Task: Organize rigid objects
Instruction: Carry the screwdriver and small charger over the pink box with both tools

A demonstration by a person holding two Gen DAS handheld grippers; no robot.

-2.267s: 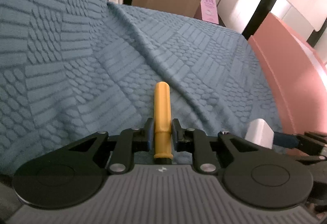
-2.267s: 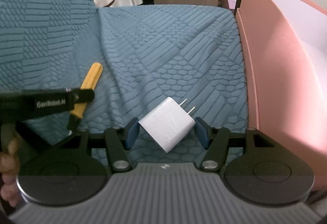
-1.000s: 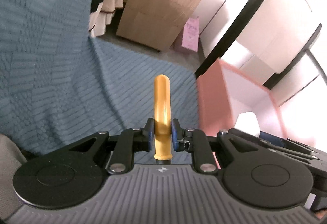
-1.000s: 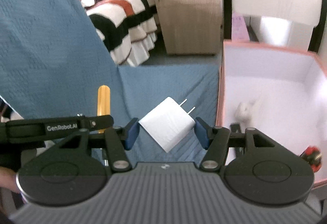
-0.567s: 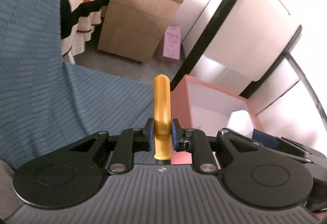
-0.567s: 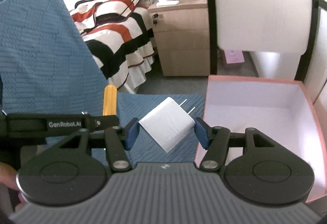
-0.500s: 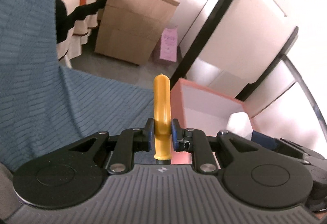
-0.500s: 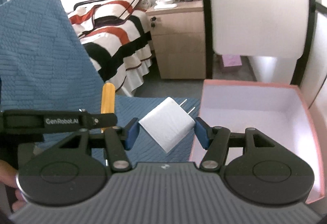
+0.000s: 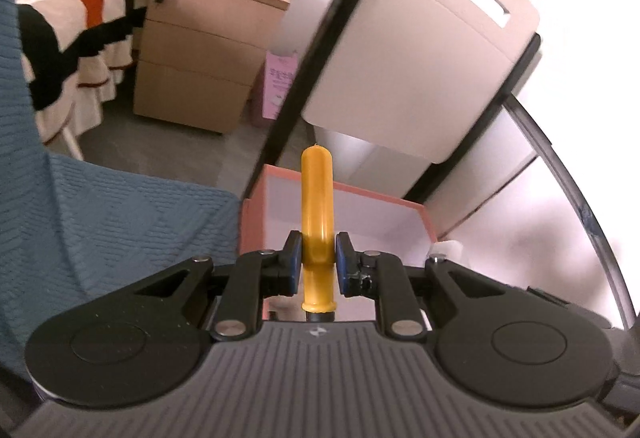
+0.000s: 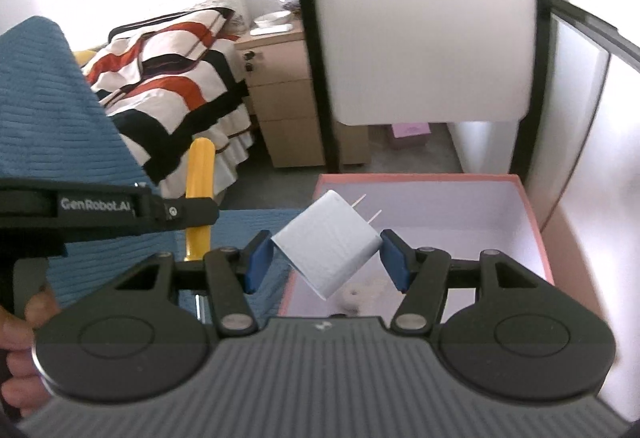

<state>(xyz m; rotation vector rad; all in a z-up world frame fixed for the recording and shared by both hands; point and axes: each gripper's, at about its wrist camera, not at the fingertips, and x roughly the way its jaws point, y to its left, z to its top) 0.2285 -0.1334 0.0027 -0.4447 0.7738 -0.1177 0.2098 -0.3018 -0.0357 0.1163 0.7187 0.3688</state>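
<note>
My left gripper (image 9: 317, 253) is shut on a yellow screwdriver handle (image 9: 317, 206) that points forward, held in the air over the near left corner of the pink box (image 9: 400, 203). The handle also shows in the right wrist view (image 10: 199, 174), behind the left gripper's side. My right gripper (image 10: 326, 256) is shut on a white plug adapter (image 10: 326, 244), prongs up and to the right, held over the left edge of the pink box (image 10: 536, 222). A pale small object (image 10: 360, 288) lies on the box floor, partly hidden.
A blue textured cover (image 9: 120, 222) lies at the left, next to the box. Beyond stand a wooden drawer unit (image 9: 200, 50), a striped bed (image 10: 160, 78) and a white panel with a black frame (image 10: 420, 38).
Both grippers have risen off the blue cover and moved right toward the pink box, carrying their objects. The views now look more over the box and the room.
</note>
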